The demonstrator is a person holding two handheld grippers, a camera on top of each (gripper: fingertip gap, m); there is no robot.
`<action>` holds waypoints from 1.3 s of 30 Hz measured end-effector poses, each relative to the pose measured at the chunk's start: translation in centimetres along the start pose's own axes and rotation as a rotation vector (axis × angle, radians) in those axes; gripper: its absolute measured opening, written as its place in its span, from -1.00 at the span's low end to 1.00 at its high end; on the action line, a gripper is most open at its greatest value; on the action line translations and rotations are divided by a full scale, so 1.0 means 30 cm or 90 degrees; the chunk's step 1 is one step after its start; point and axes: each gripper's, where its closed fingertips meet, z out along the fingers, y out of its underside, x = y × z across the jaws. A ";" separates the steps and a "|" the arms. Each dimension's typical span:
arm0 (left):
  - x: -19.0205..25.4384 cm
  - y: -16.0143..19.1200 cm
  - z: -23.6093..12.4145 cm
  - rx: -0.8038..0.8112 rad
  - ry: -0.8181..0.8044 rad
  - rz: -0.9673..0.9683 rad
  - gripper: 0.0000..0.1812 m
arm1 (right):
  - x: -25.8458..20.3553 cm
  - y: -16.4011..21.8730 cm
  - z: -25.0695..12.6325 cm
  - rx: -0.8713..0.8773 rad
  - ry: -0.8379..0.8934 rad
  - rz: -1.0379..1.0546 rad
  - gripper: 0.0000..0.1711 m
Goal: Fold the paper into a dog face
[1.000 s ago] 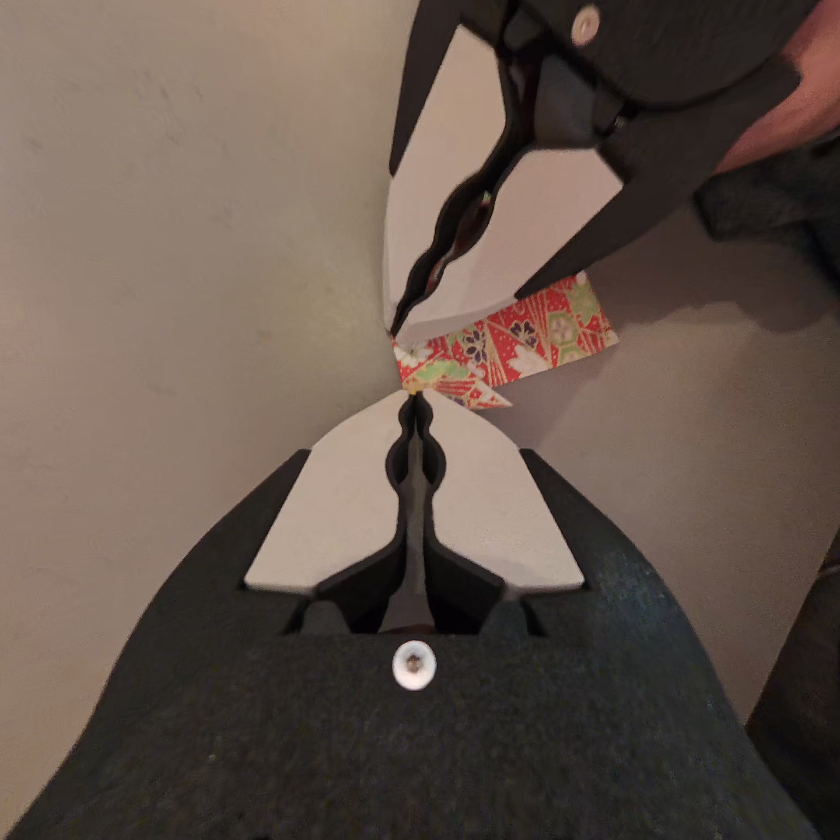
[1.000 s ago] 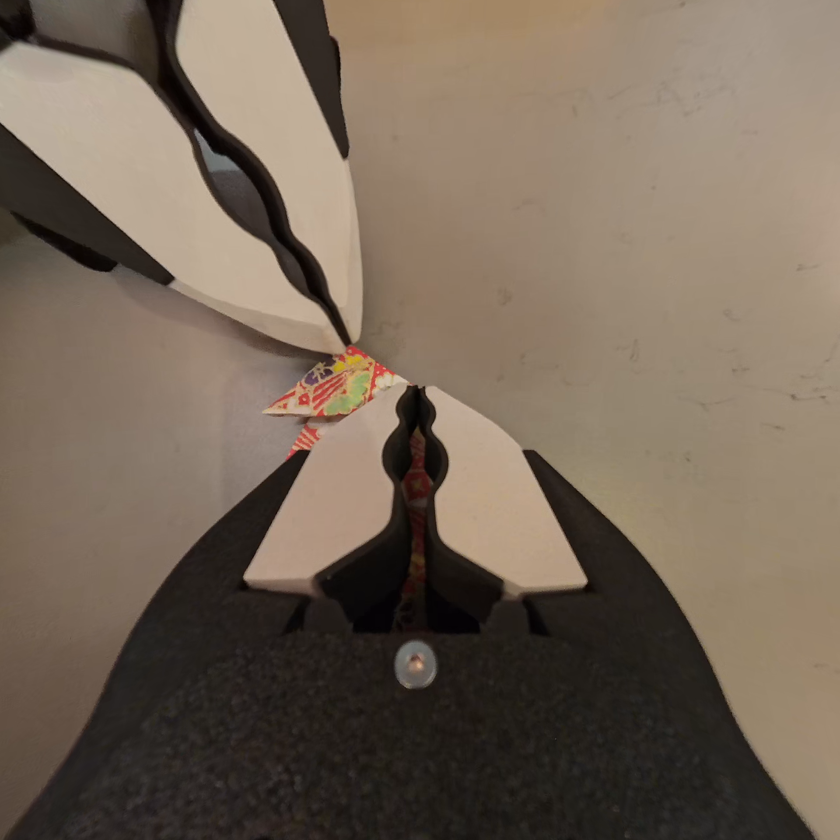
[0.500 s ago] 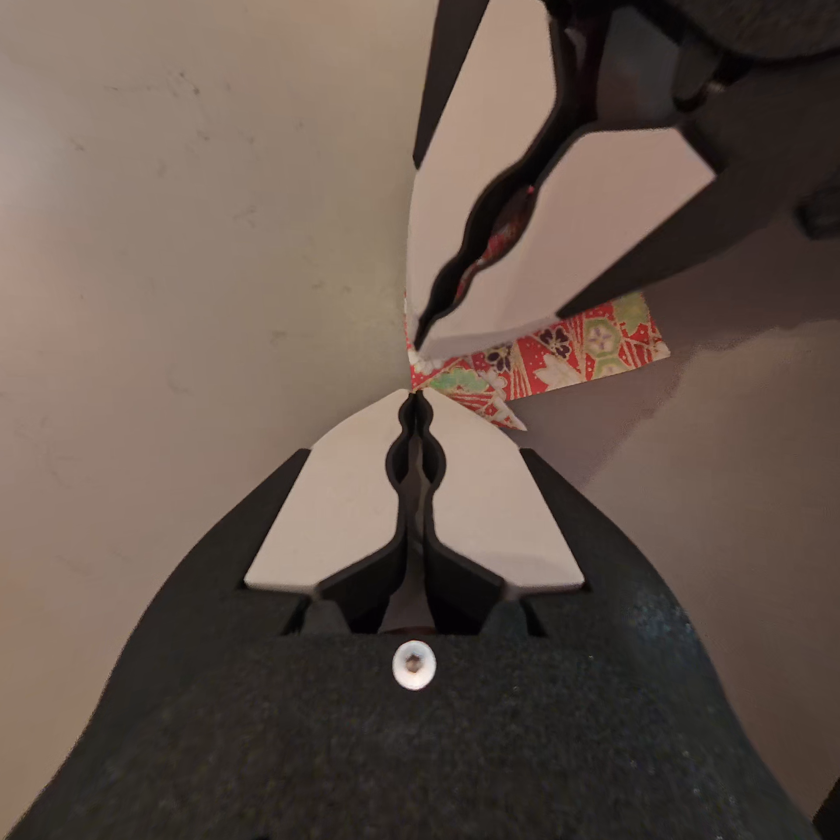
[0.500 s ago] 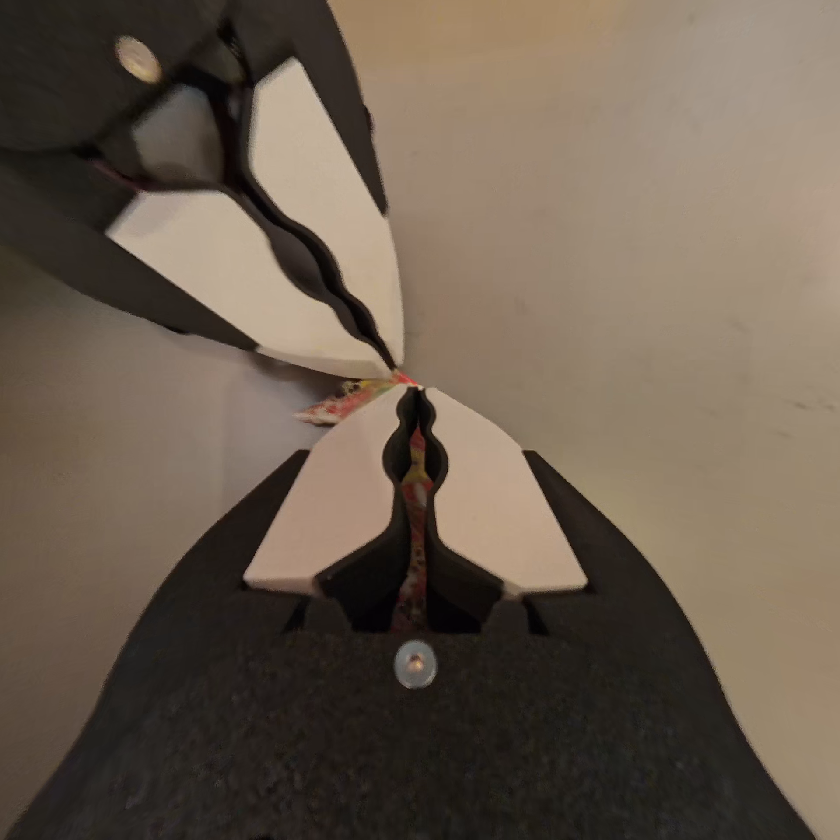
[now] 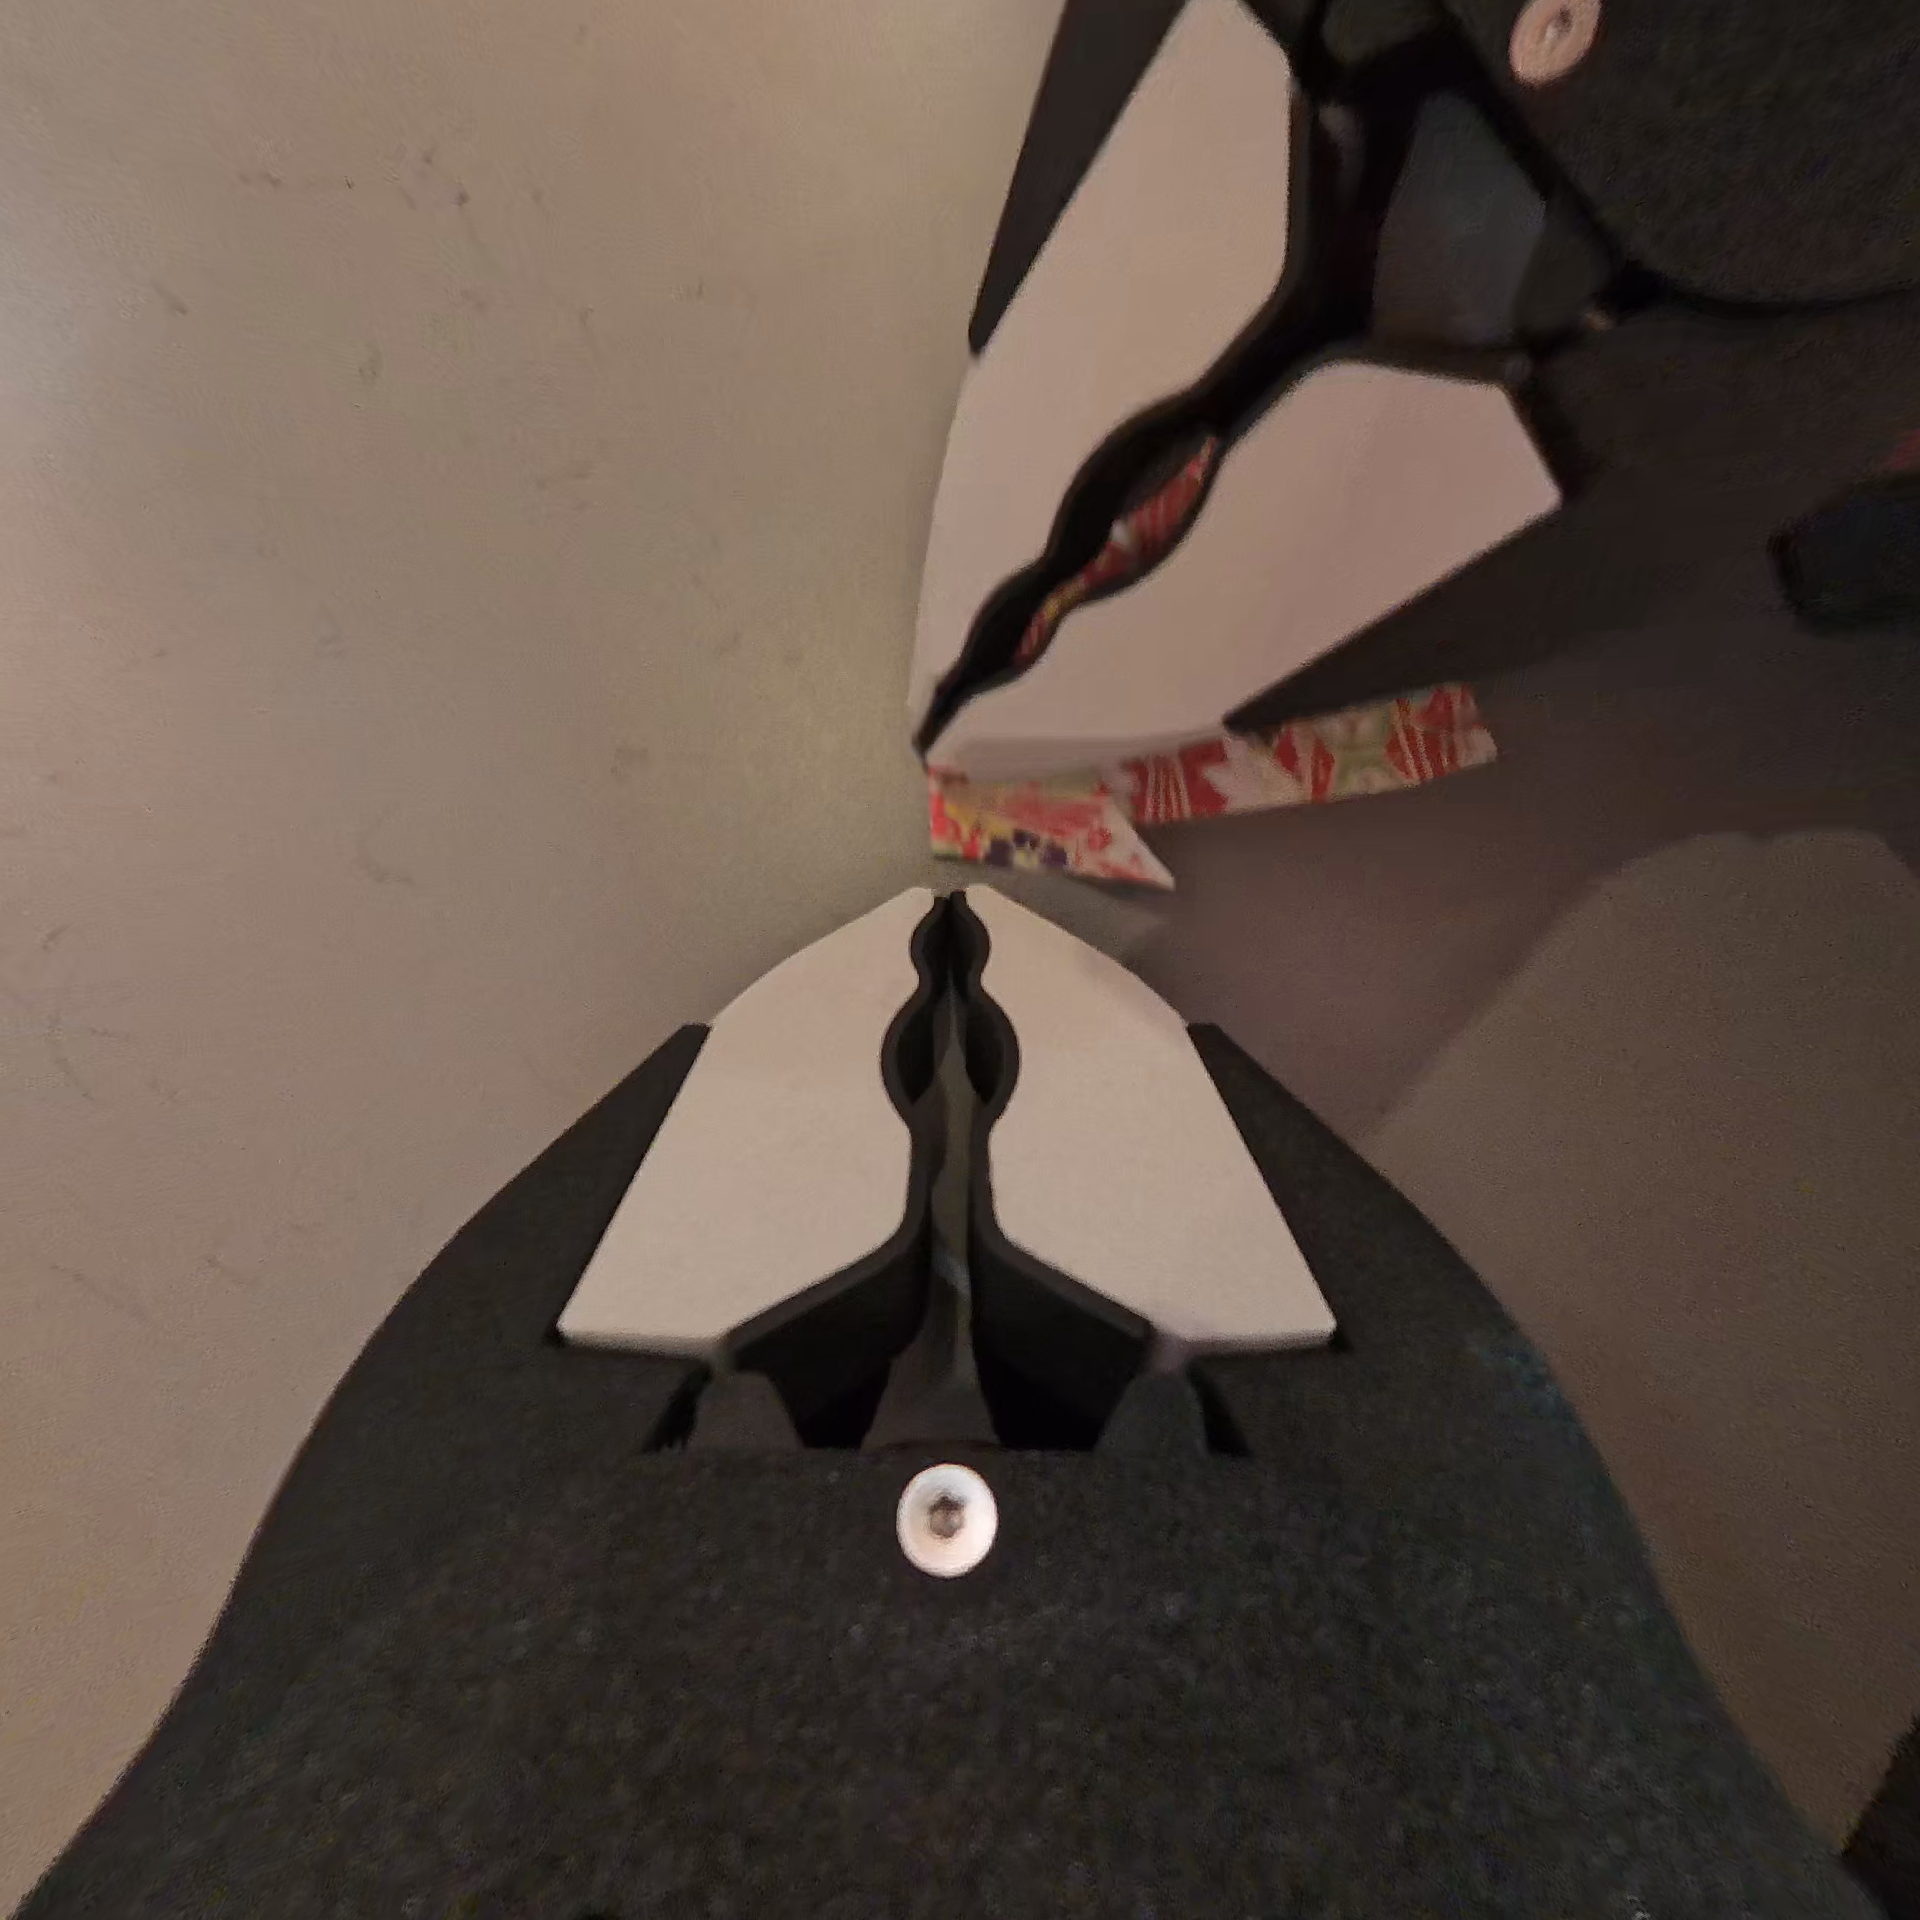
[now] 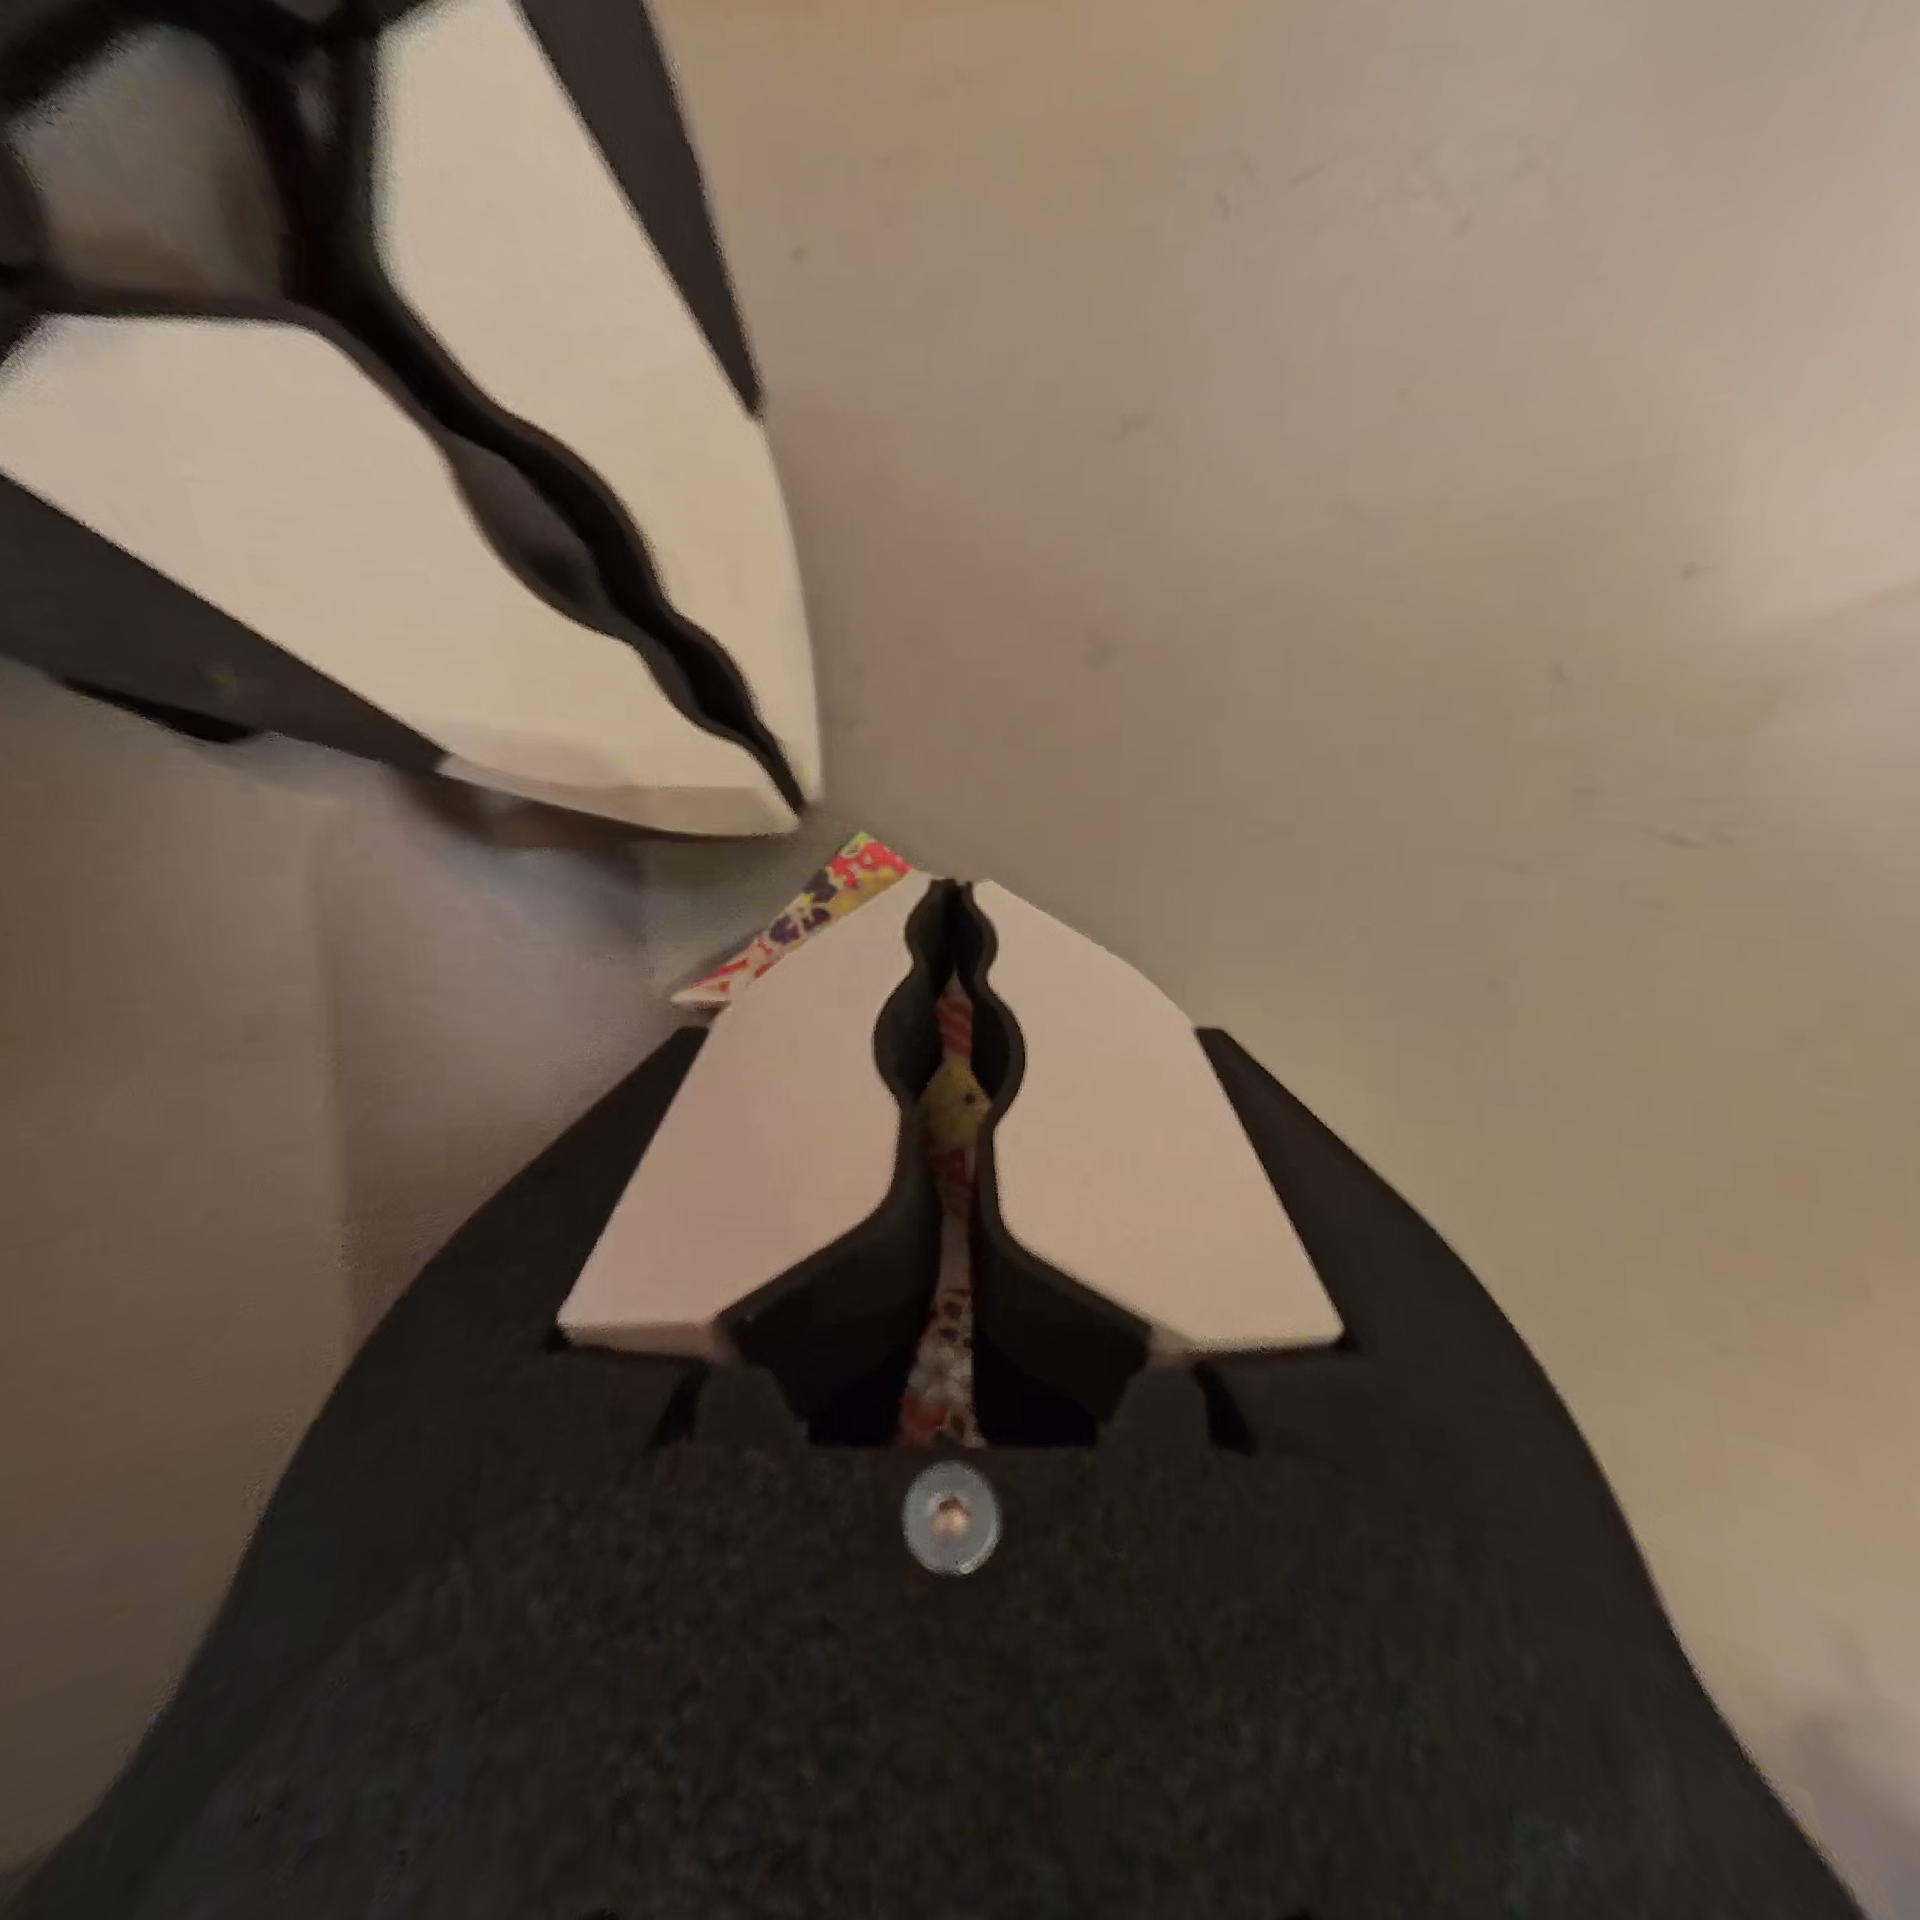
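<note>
The folded paper (image 5: 1340, 769) is red with a floral pattern and is held above the beige table. My right gripper (image 6: 951, 888) is shut on the paper, and a strip of it (image 6: 951, 1122) shows between the fingers, with a pointed flap (image 6: 821, 904) sticking out to the left. In the left wrist view the right gripper (image 5: 925, 740) comes in from the upper right with the paper below its tips. My left gripper (image 5: 951, 896) is shut and empty, its tips just short of the paper's folded corner (image 5: 1039, 831). It shows at the upper left of the right wrist view (image 6: 798, 808).
The beige table (image 5: 416, 623) has faint scuffs and lies open on the left. A dark object (image 5: 1849, 561) sits at the right edge of the left wrist view, under the right gripper's shadow. Less than 4 cm separates the two grippers' tips.
The left gripper's tips touched the paper's corner before; now a small gap separates them. The right gripper has tilted the paper so it looks flatter and more edge-on.
</note>
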 end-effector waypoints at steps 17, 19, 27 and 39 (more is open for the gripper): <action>0.019 -0.075 0.063 0.016 0.034 -0.007 -1.00 | 0.014 0.007 -0.007 0.036 -0.031 0.061 -1.00; 0.019 -0.074 0.063 0.002 0.042 -0.026 -1.00 | 0.014 0.007 -0.007 0.036 -0.030 0.061 -1.00; 0.018 -0.072 0.064 -0.017 -0.001 -0.011 -1.00 | 0.015 0.014 -0.012 0.012 -0.007 0.017 -1.00; 0.018 -0.072 0.064 -0.007 -0.002 -0.015 -1.00 | 0.069 0.066 -0.046 -0.014 0.021 0.022 -1.00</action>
